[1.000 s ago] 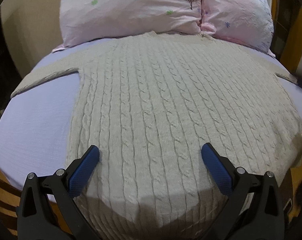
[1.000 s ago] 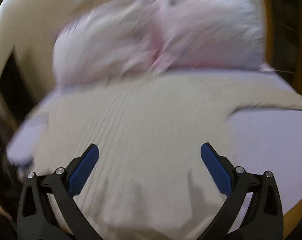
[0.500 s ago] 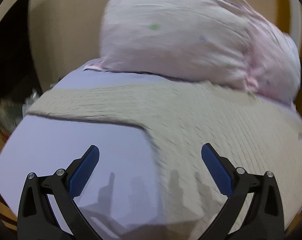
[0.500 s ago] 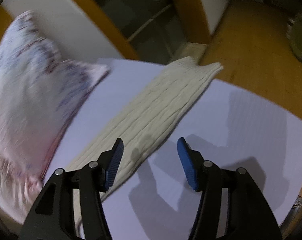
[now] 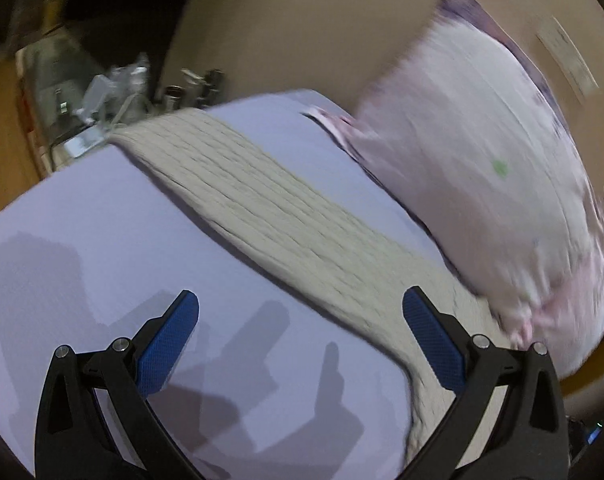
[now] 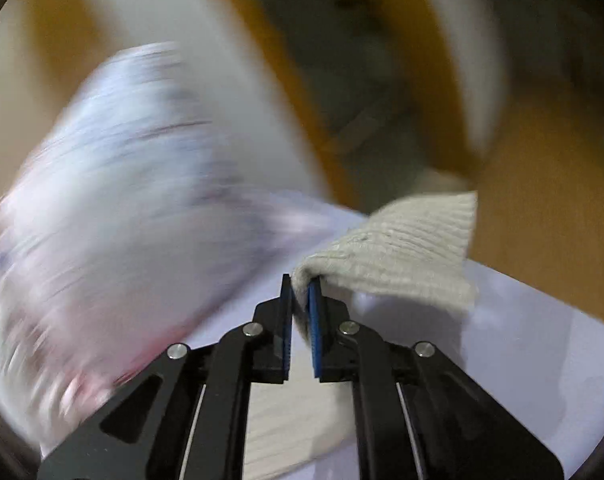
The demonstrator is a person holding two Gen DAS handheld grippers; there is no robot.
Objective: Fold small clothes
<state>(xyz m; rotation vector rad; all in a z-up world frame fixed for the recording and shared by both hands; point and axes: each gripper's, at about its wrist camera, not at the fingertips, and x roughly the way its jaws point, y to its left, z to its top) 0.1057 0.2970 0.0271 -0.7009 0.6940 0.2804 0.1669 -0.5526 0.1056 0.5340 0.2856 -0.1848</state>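
Observation:
A cream cable-knit sweater lies on a lilac bed sheet (image 5: 82, 208). In the left wrist view its left sleeve (image 5: 262, 208) runs flat from the far left toward the lower right. My left gripper (image 5: 300, 316) is open and empty, hovering above the sheet near where the sleeve meets the body. In the right wrist view my right gripper (image 6: 301, 286) is shut on the other sleeve (image 6: 397, 248) near its cuff, and the cuff end stands lifted off the sheet (image 6: 541, 340).
Pink floral pillows (image 5: 481, 184) lie against the beige headboard, just beyond the sleeve; one also shows blurred in the right wrist view (image 6: 122, 220). A cluttered bedside stand (image 5: 102, 92) sits past the bed's far left edge. Wooden floor (image 6: 541, 200) lies beyond the right edge.
My left gripper swung left from over the sweater body to the left sleeve. My right gripper moved to the right sleeve, closed on it near the cuff and lifted it.

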